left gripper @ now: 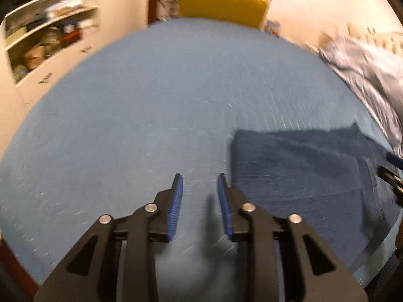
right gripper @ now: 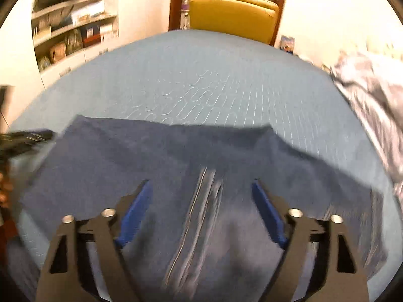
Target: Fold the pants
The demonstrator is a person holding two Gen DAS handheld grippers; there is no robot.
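Note:
Dark blue pants point(right gripper: 176, 156) lie folded flat on the light blue table cover point(right gripper: 201, 80). My right gripper point(right gripper: 201, 188) is wide open and empty, hovering over the pants' seam. In the left wrist view the pants point(left gripper: 297, 173) lie to the right of my left gripper point(left gripper: 200, 178), which is open and empty above the bare cover point(left gripper: 151, 100) just left of the pants' edge. The right gripper's tip point(left gripper: 393, 173) shows at the far right edge of that view. The left gripper point(right gripper: 25, 138) shows blurred at the left edge of the right wrist view.
A yellow chair point(right gripper: 231, 12) stands behind the table's far edge. Shelves with clutter point(right gripper: 73, 32) are on the left wall. A pile of grey-blue patterned cloth point(right gripper: 372, 105) lies at the table's right side, also in the left wrist view point(left gripper: 365, 75).

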